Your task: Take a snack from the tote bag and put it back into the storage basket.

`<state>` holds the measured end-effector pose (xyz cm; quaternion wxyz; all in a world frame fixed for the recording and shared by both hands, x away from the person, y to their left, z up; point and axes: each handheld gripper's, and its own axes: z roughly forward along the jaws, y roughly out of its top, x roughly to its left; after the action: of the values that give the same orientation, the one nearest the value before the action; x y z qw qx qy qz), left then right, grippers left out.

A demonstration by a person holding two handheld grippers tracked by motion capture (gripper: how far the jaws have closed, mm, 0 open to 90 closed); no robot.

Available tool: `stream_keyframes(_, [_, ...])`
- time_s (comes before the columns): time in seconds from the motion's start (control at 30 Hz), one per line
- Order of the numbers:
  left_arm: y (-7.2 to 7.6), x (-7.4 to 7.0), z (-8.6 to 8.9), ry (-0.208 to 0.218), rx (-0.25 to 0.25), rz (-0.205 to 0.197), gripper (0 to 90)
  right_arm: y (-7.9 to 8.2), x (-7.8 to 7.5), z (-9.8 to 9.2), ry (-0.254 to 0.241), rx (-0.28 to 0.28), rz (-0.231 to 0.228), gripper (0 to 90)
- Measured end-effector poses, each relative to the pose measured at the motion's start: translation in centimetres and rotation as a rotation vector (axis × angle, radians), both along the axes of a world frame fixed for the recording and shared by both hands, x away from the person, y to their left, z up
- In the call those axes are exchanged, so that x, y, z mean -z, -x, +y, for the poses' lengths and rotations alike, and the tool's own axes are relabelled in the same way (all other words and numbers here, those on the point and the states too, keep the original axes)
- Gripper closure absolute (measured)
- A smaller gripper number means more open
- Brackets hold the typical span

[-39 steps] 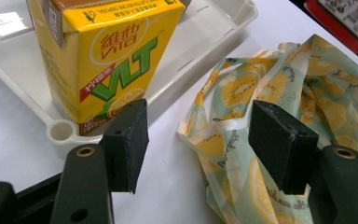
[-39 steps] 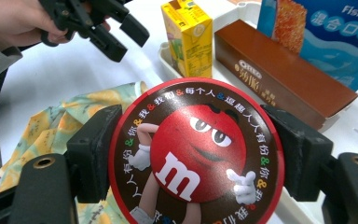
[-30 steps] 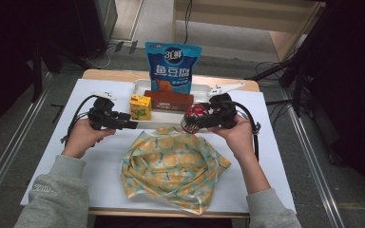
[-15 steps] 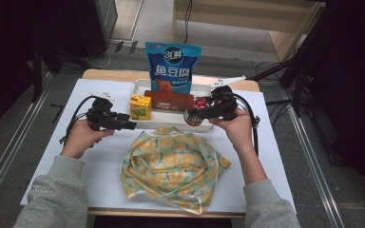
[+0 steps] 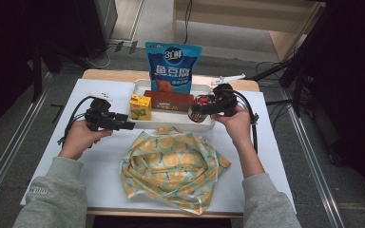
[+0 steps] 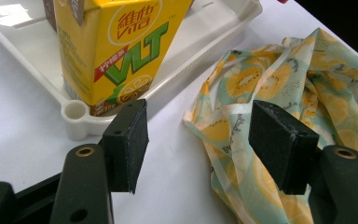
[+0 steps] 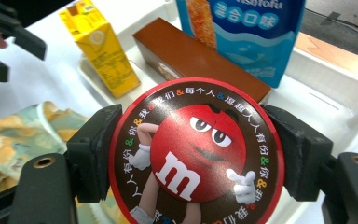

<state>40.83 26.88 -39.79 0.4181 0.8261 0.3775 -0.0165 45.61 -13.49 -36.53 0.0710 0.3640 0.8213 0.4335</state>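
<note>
1. Your right gripper [image 7: 196, 154] is clenched on the round candy tin [image 7: 196, 151], held over the white tray's [image 5: 204, 122] right end.
2. Its curved sides could slip between flat pads.
3. Your left gripper [image 6: 198, 140] stands released beside the yellow carton [image 6: 116, 46], above the fruit-print cloth [image 5: 171, 166].

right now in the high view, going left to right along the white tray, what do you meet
left gripper → yellow lemon tea carton → brown rectangular box → round red-and-brown candy tin held in the right gripper
</note>
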Motion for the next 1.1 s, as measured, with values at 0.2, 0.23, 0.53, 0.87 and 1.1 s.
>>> stream_keyframes(0.2, [0.1,-0.1,-0.1,0.003,0.006,-0.006,38.2,-0.9,0.8,-0.4,0.010,0.025,0.011,26.1])
stream_keyframes(0.23, [0.1,-0.1,-0.1,0.006,0.004,-0.003,38.2,-1.1,0.9,-0.5,0.011,0.032,0.014,26.1])
stream_keyframes(0.53, [0.1,0.0,-0.3,-0.007,0.013,-0.001,38.1,-1.9,2.2,-0.4,0.037,0.060,0.017,26.1])
stream_keyframes(0.87, [0.1,0.0,-0.3,-0.007,0.016,-0.002,38.1,-2.6,3.4,0.2,0.070,0.076,0.022,26.0])
stream_keyframes(1.1, [0.1,0.0,-0.4,-0.007,0.020,-0.002,38.1,-2.8,4.4,0.5,0.091,0.083,0.037,26.1])
